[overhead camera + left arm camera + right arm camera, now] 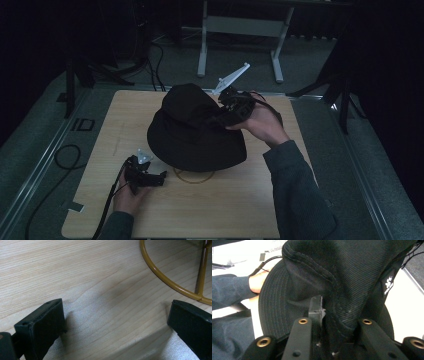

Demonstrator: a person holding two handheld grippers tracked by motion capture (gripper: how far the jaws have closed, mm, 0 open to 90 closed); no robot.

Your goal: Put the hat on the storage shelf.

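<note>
Hat [197, 131], black bucket type, sits mid-worktop [100, 125] over a gold wire ring [194, 176]; brim low at front, crown lifted at rear-right. R tool [231, 107] clamped on crown fabric; right gripper view shows a fold of twill pinched between jaws, small logo tag [388, 284] on the side. L tool [159, 178] rests on worktop near-left of hat, jaws wide apart, holding nothing; ring just beyond them.

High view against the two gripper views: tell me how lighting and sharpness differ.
High view: dim, surroundings nearly black, the black hat losing its detail. Left gripper view: bright, wood grain crisp, soft shadows beside the jaws, the gold wire ring sharp. Right gripper view: hat weave clear, table behind it blown out white.
</note>
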